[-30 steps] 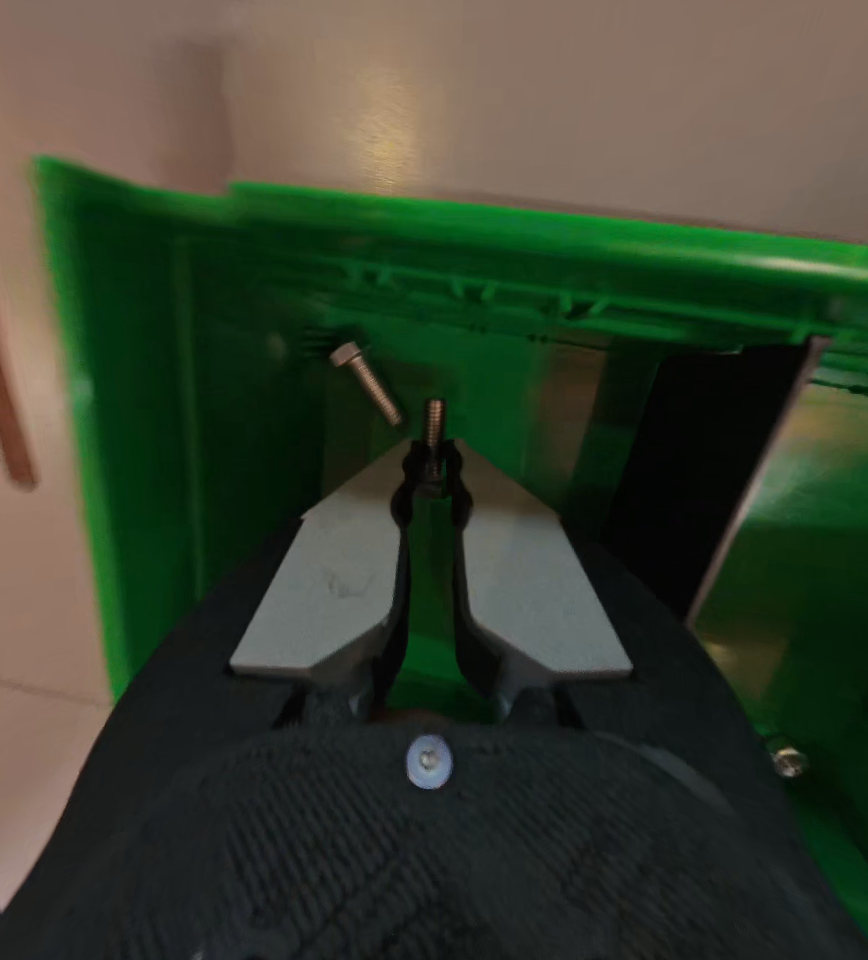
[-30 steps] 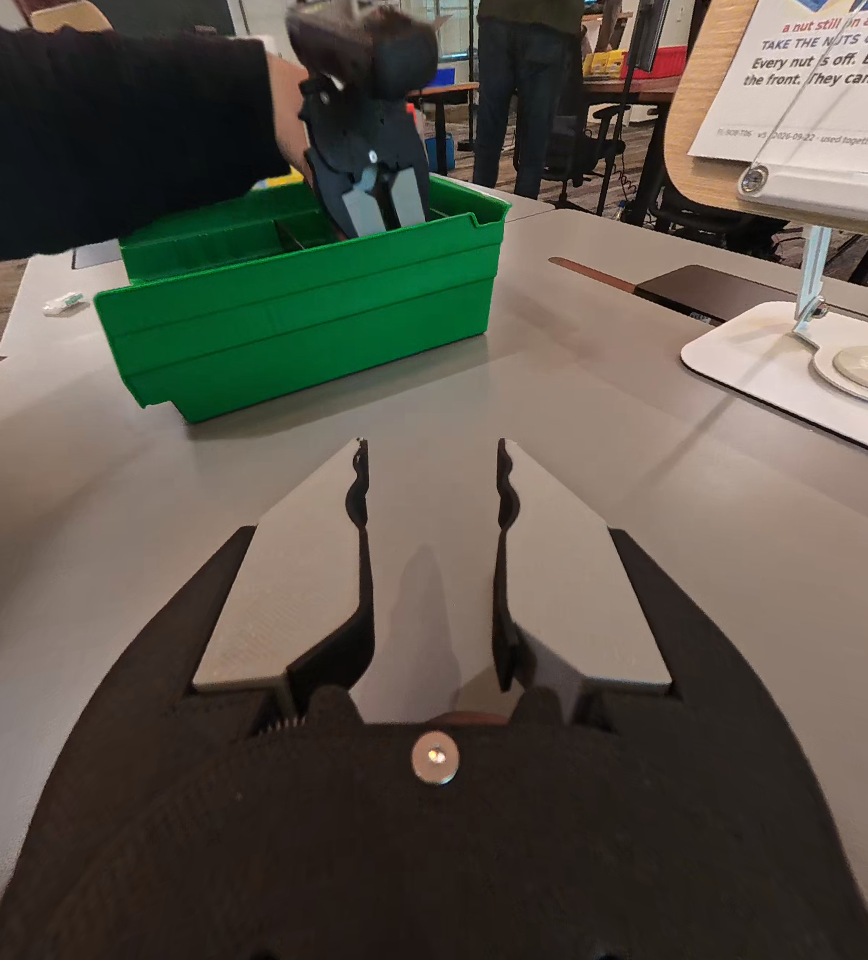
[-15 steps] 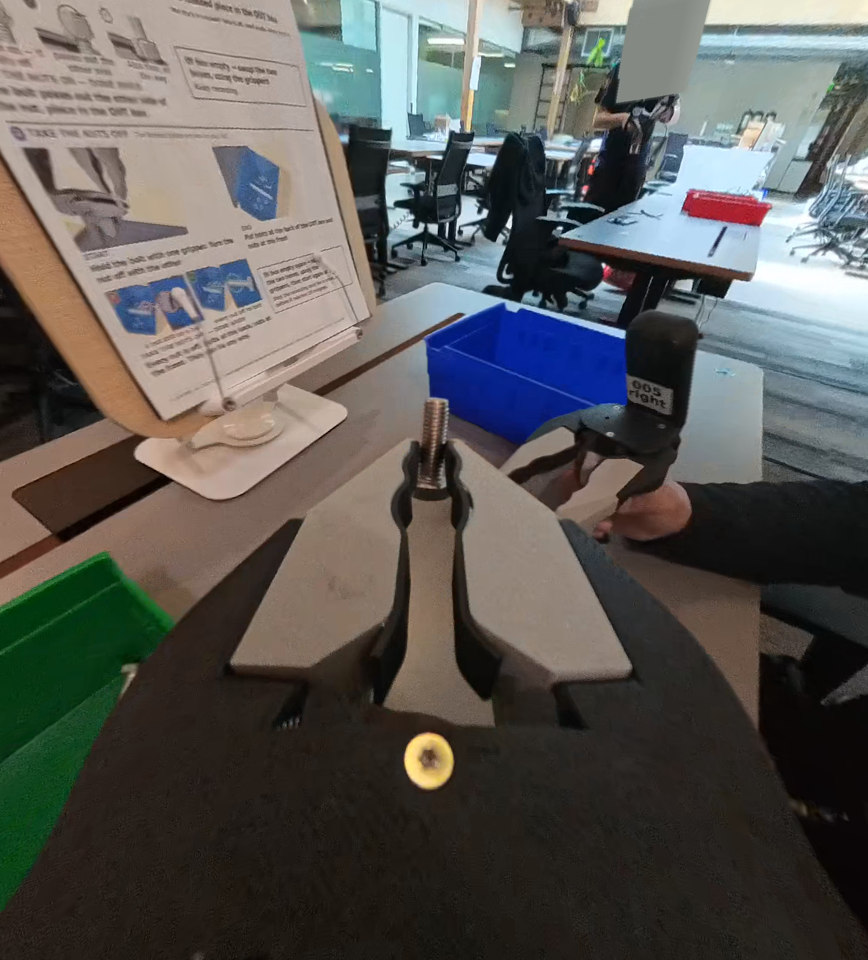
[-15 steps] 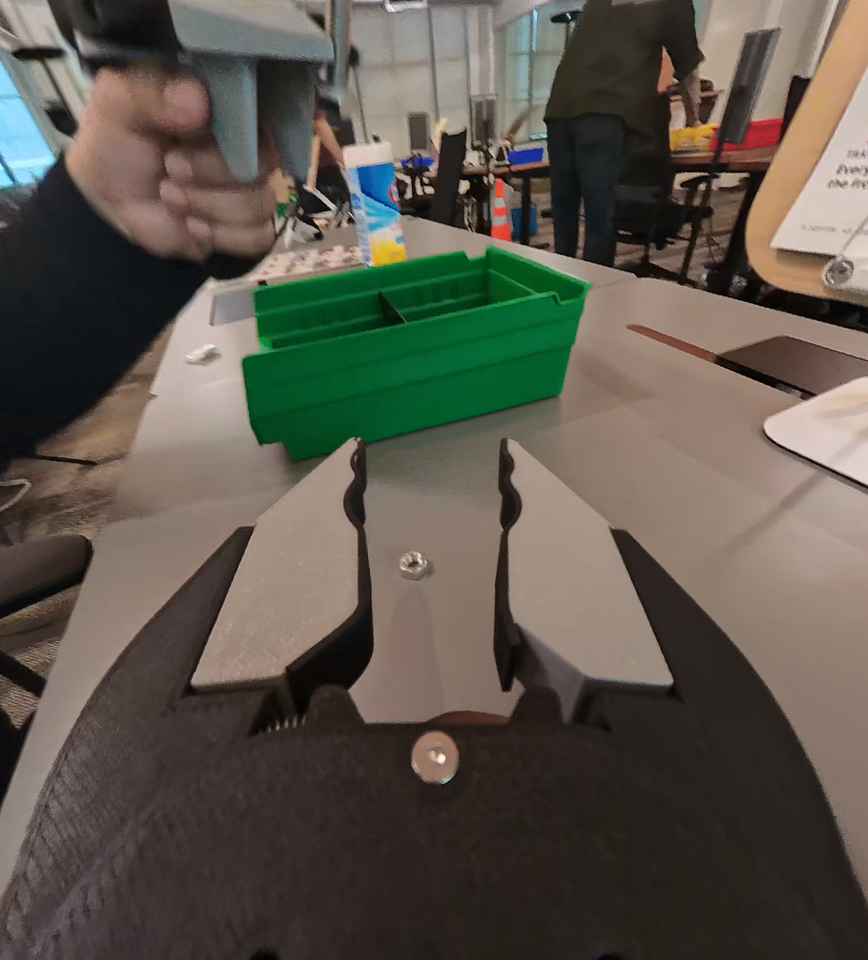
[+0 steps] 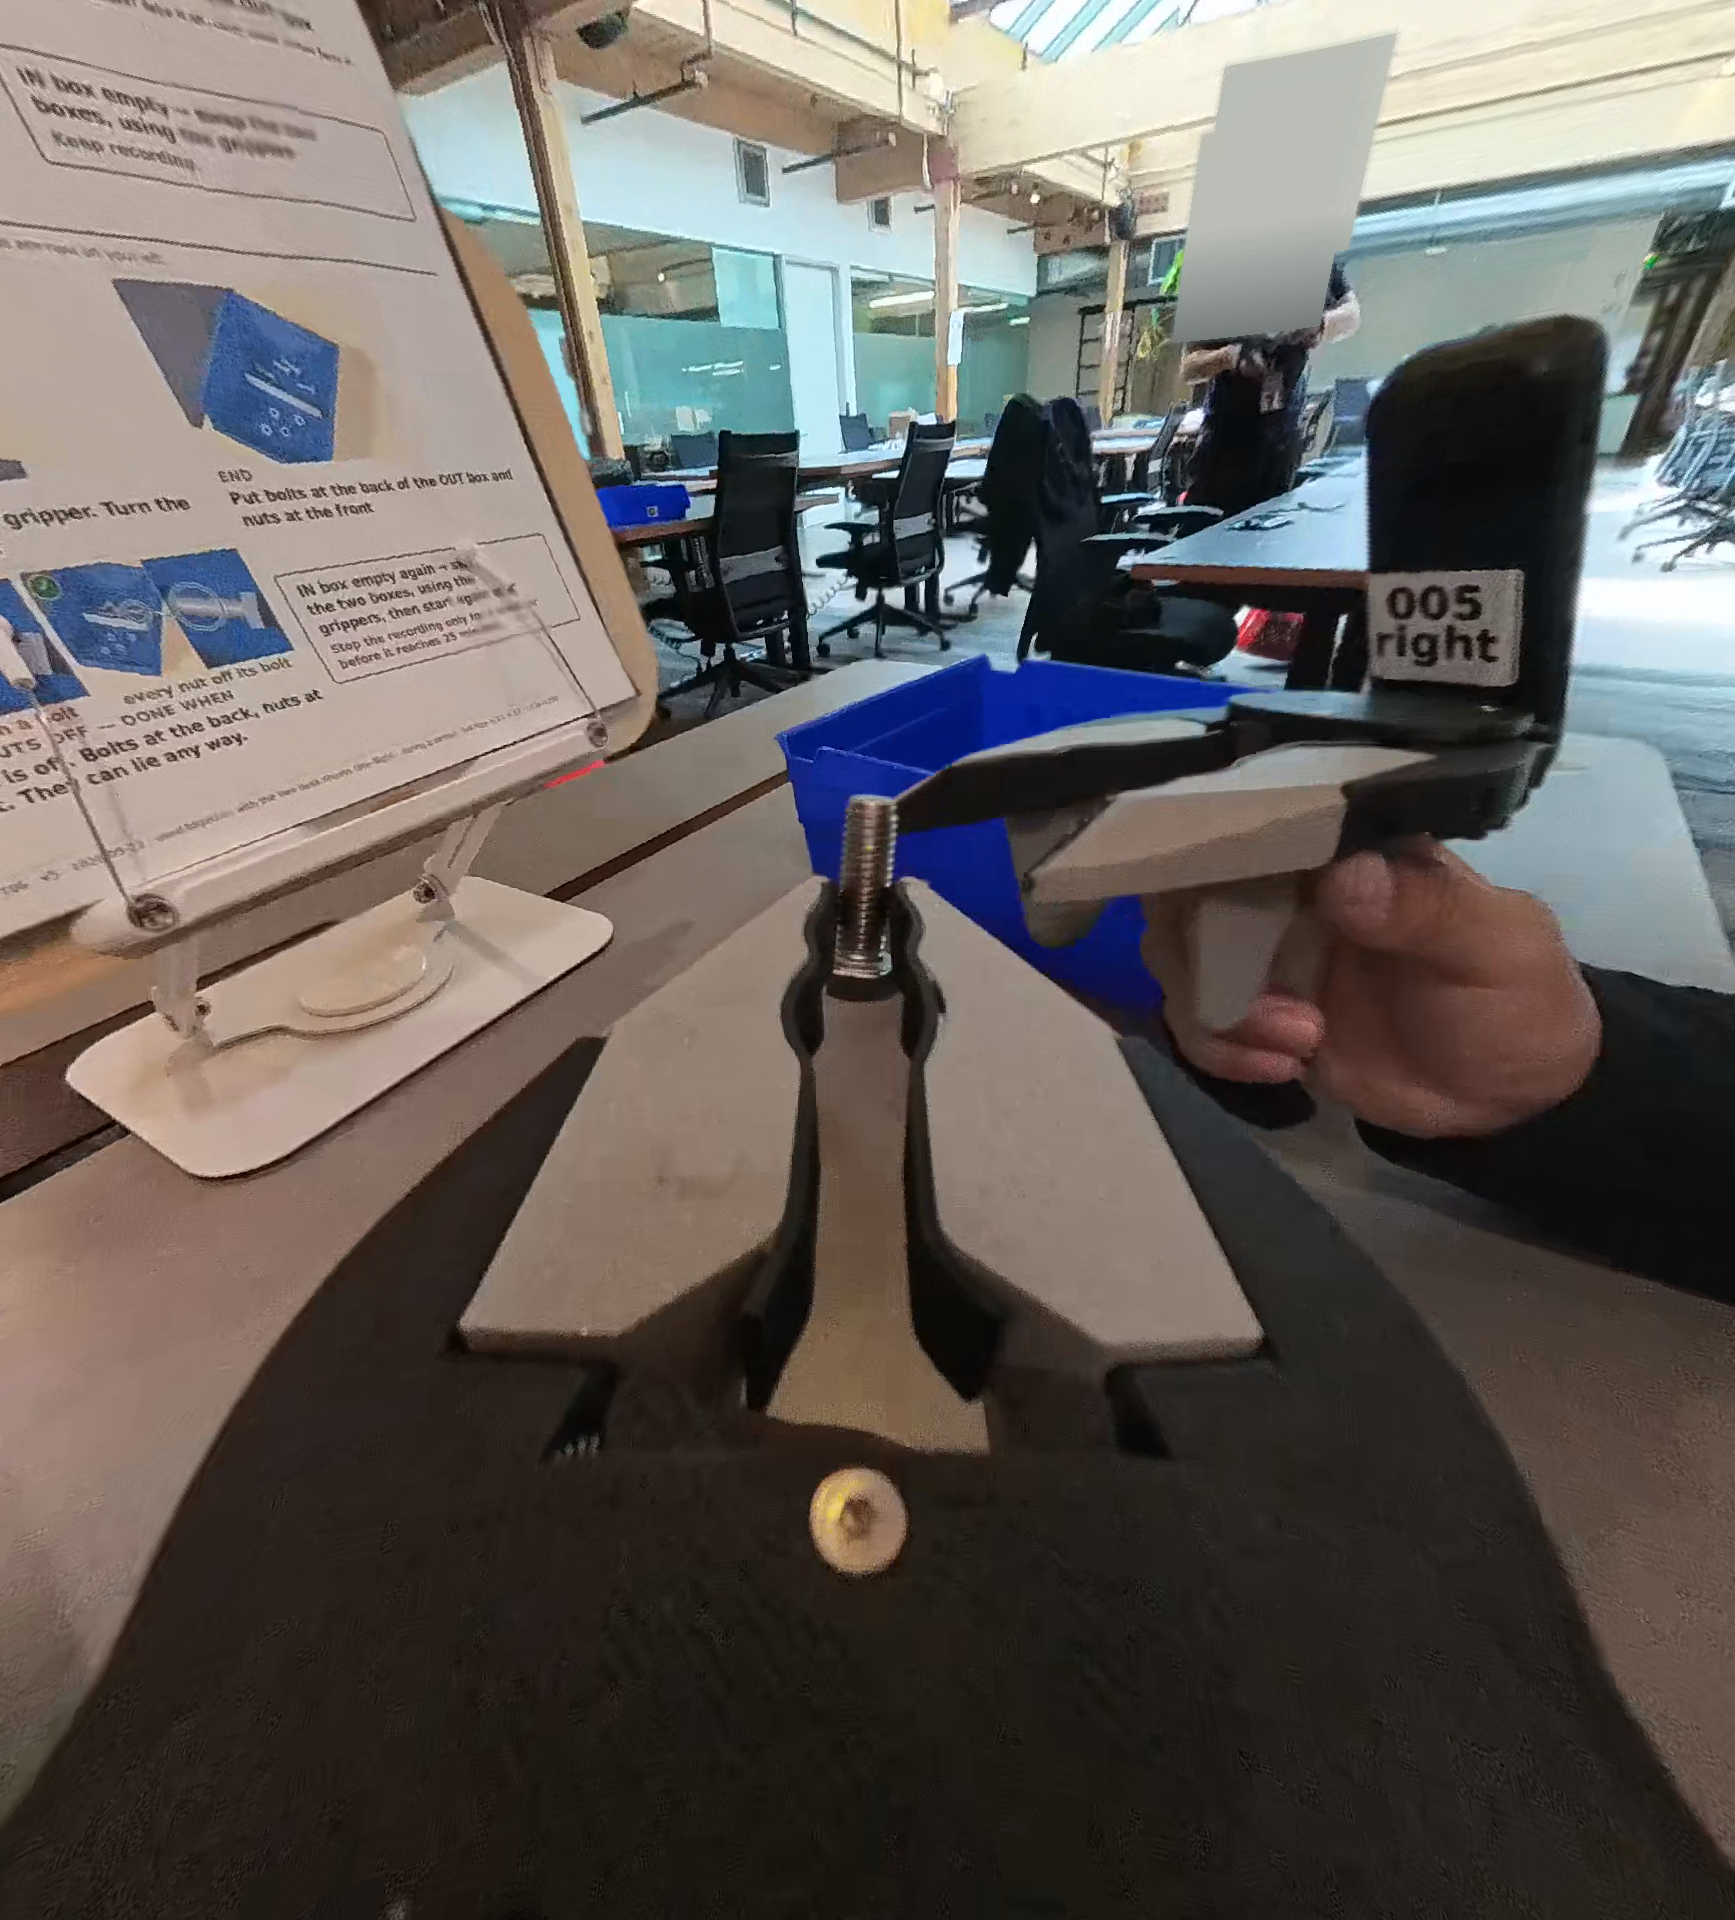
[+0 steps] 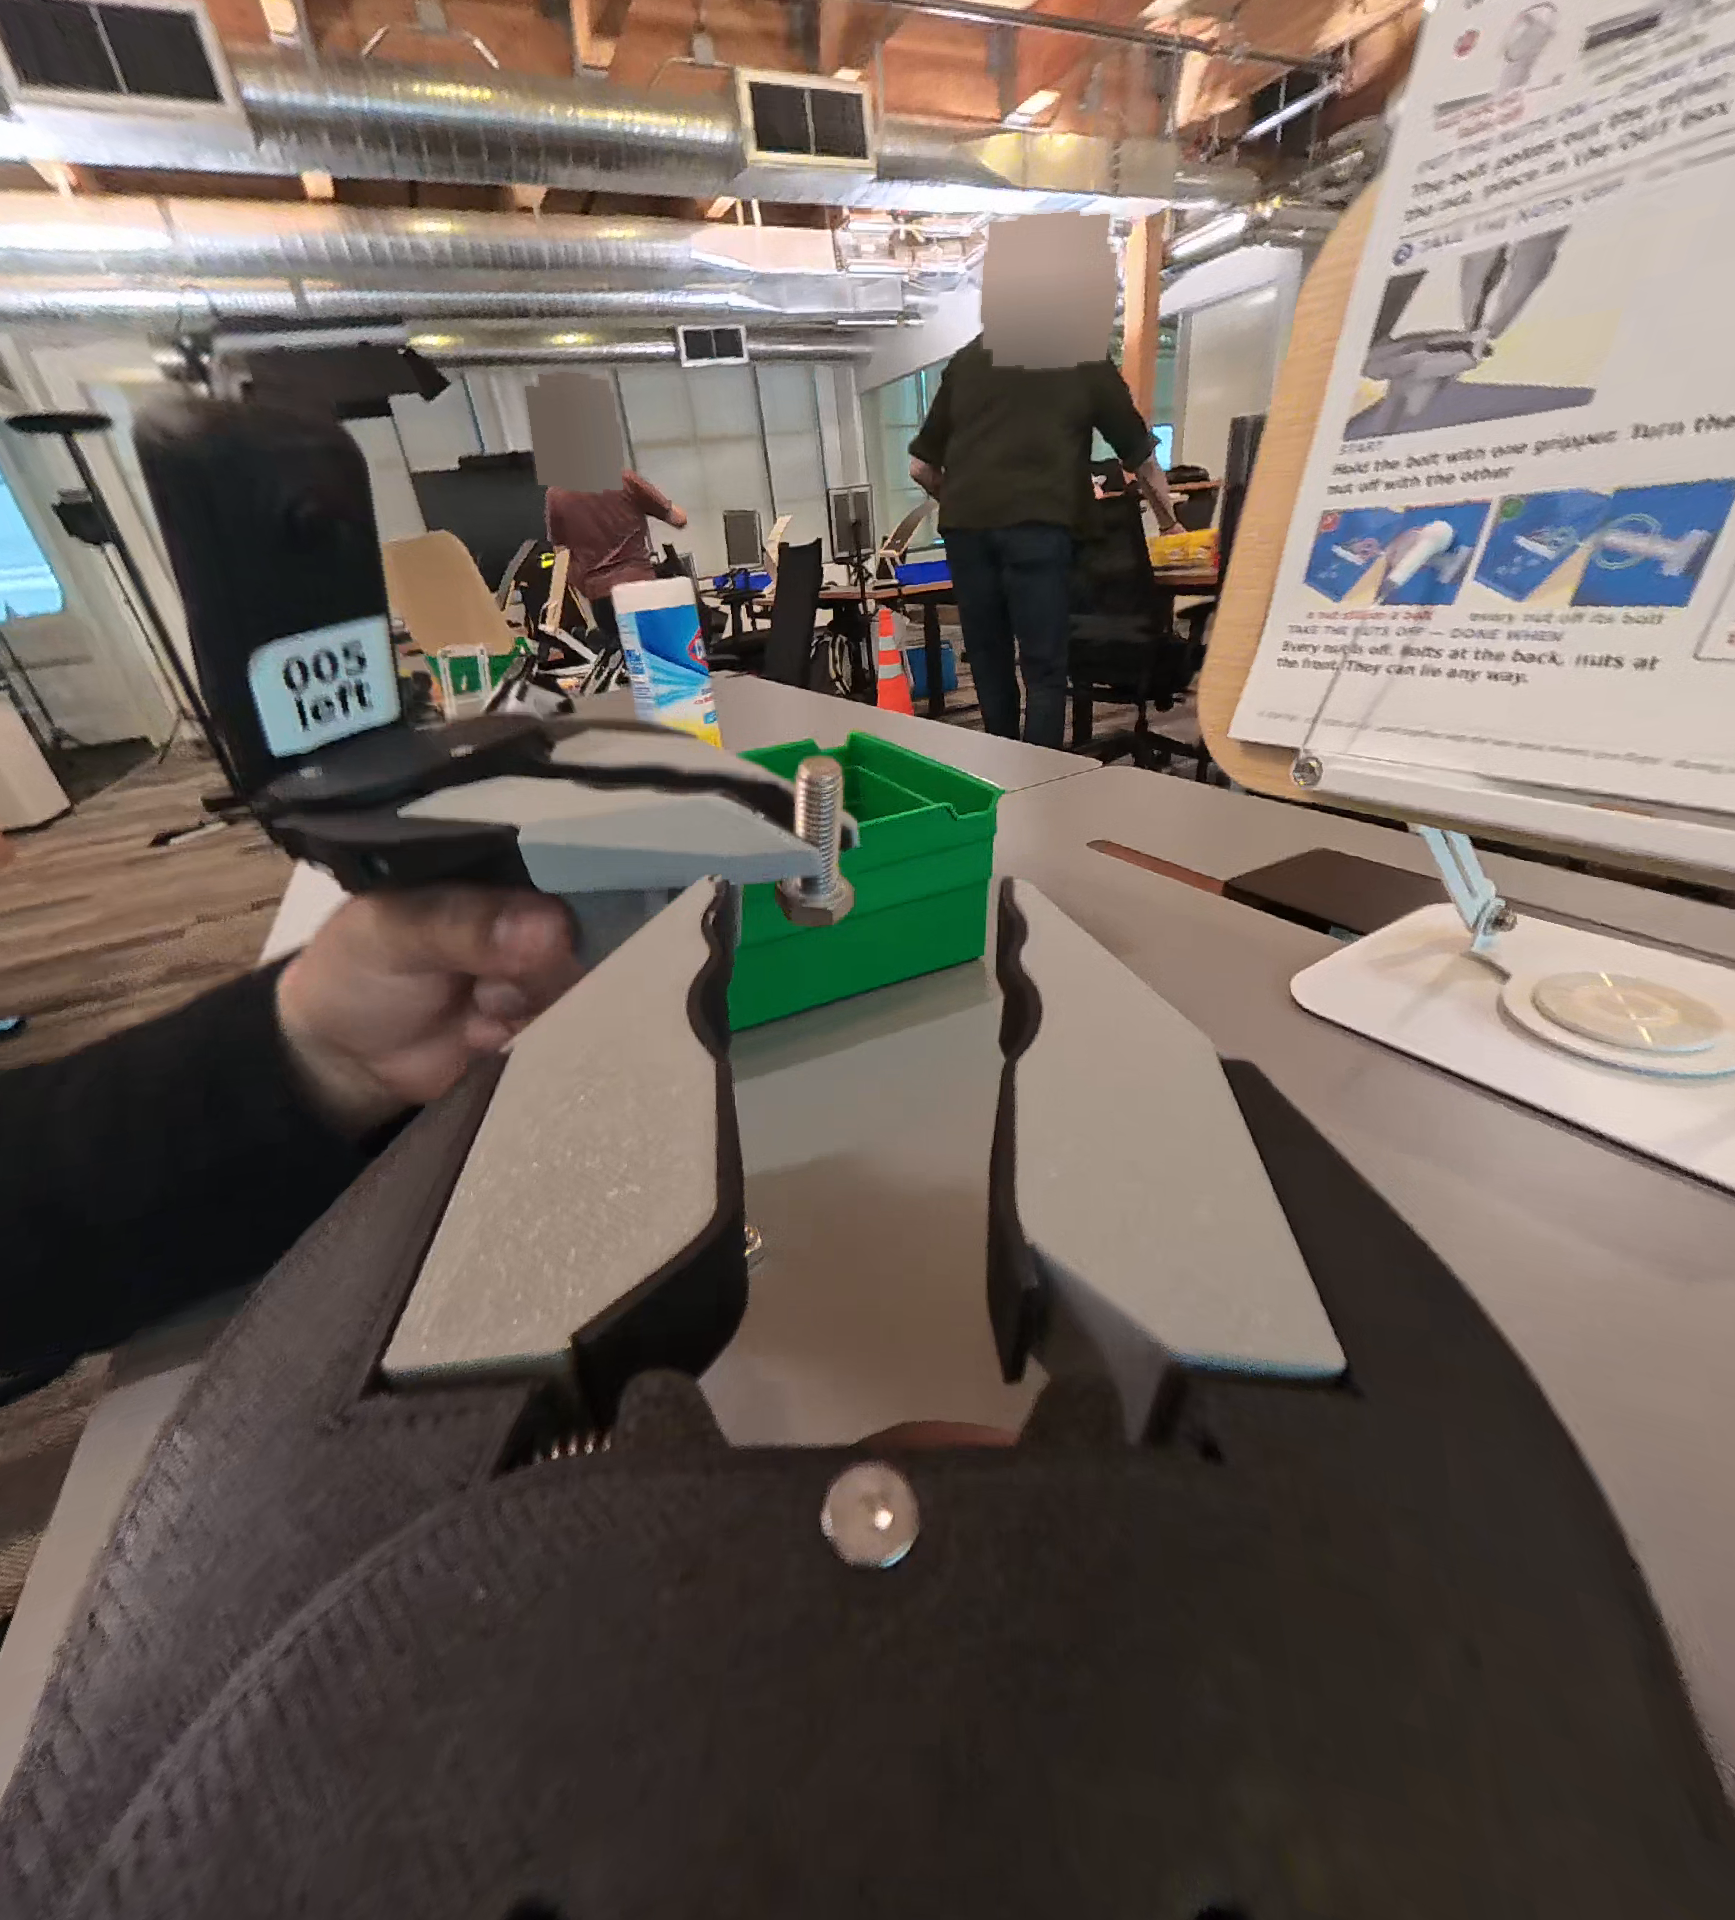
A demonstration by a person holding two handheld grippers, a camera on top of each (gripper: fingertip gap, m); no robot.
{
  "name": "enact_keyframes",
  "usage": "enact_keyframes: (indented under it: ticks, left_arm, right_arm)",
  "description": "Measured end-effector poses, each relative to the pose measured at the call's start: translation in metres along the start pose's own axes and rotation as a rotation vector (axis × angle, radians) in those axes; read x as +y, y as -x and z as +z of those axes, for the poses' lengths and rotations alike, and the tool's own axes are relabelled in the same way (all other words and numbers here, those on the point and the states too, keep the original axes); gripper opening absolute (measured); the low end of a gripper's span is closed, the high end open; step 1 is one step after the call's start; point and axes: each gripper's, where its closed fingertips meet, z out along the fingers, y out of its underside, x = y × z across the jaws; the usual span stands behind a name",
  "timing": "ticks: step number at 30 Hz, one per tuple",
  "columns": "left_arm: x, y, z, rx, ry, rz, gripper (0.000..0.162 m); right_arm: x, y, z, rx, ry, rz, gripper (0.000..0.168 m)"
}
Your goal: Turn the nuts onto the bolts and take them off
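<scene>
My left gripper [image 5: 865,940] is shut on a steel bolt [image 5: 867,883], which stands upright with its threaded end up. In the right wrist view the left gripper [image 6: 821,847] comes in from the left, and the bolt [image 6: 819,805] shows its hex head below the fingers. My right gripper [image 6: 863,914] is open and empty, and the bolt sits just beyond its fingertips. In the left wrist view the right gripper [image 5: 967,842] reaches in from the right, its tip beside the top of the bolt. A small bit of metal, perhaps a nut [image 6: 754,1242], peeks out on the table beside the right gripper's left finger.
A green divided bin [image 6: 904,883] stands on the grey table [image 6: 1465,1247] behind the bolt. A blue bin [image 5: 873,748] stands behind the right gripper. A white stand with an instruction sheet [image 5: 343,997] is at the table's back. People and office chairs are far behind. My two grippers' fingertips are within a few centimetres of each other.
My left gripper has lifted the bolt out of the green bin and swung to face the right gripper. My right gripper has risen from the table, where a nut lay between its fingers, to bolt height.
</scene>
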Motion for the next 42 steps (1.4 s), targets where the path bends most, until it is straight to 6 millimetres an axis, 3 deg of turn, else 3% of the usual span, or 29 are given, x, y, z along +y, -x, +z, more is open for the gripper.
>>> enact_keyframes:
  ticks: [4, 6, 10, 24, 27, 31, 37, 42]
  left_arm:
    - [0.014, 0.002, -0.003, 0.044, -0.022, -0.092, 0.007]
    - [0.019, 0.008, -0.004, 0.027, -0.023, -0.106, 0.006]
    - [0.03, 0.001, 0.001, 0.078, 0.022, -0.152, 0.007]
    - [0.036, -0.009, 0.004, 0.108, 0.035, -0.138, 0.007]
    - [0.04, -0.012, 0.006, 0.115, 0.054, -0.124, 0.007]
    - [0.044, -0.017, 0.008, 0.123, 0.074, -0.105, 0.007]
    - [0.052, -0.012, 0.01, 0.107, 0.104, -0.156, 0.008]
    - [0.059, 0.016, 0.006, -0.012, 0.148, -0.201, 0.019]
  right_arm:
    - [0.01, -0.008, 0.004, 0.005, 0.023, 0.096, 0.049]
    - [0.013, -0.006, 0.007, -0.015, 0.02, 0.134, 0.05]
    - [0.022, 0.0, 0.013, -0.033, 0.054, 0.144, 0.052]
    - [0.031, -0.005, 0.014, -0.016, 0.102, 0.138, 0.047]
    - [0.032, -0.003, 0.015, -0.021, 0.107, 0.126, 0.036]
    - [0.037, 0.004, 0.017, -0.061, 0.131, 0.124, 0.007]
    - [0.044, -0.007, 0.015, 0.035, 0.185, 0.056, 0.006]
    - [0.066, -0.032, 0.012, 0.158, 0.3, 0.001, 0.006]
